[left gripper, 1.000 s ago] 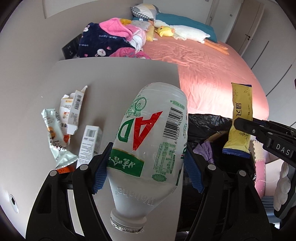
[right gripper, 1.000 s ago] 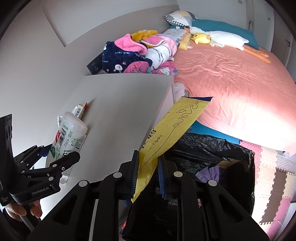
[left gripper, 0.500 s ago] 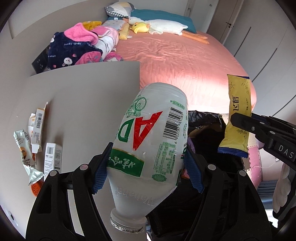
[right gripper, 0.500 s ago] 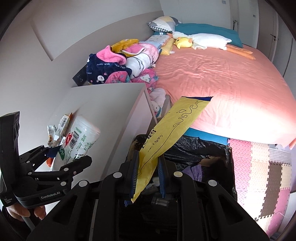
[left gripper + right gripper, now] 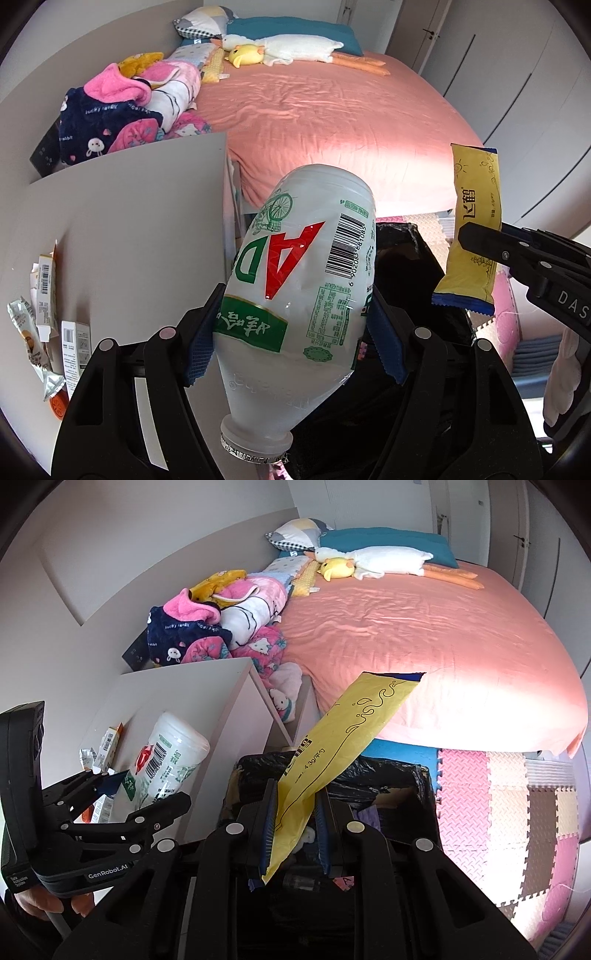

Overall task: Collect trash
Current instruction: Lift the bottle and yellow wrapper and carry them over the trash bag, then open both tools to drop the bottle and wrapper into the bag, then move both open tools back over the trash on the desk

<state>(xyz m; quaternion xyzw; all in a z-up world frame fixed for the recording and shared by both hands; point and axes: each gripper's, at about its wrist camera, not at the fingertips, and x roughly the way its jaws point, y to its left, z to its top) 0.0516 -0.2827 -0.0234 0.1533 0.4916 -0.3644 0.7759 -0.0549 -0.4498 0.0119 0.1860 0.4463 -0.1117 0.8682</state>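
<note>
My left gripper [image 5: 295,328] is shut on a white plastic AD bottle [image 5: 299,295], held neck toward the camera at the table's right edge, beside the black-lined trash bin [image 5: 417,280]. The bottle also shows in the right wrist view [image 5: 166,760]. My right gripper [image 5: 294,827] holds a long yellow wrapper [image 5: 340,734] over the bin [image 5: 388,775]; the jaws have a gap around the wrapper. The wrapper shows in the left wrist view [image 5: 472,229]. Several wrappers and small boxes [image 5: 48,317] lie on the grey table [image 5: 129,221] at its left.
A bed with a pink sheet [image 5: 332,110] fills the far side, with piled clothes [image 5: 122,107] and plush toys [image 5: 280,48]. Foam floor mats [image 5: 517,805] lie to the right of the bin. Trash lies inside the bin.
Both grippers moved right, off the table and toward the bin. The bottle now hangs at the table edge and the yellow wrapper is over the bin opening. The right jaws have parted slightly.
</note>
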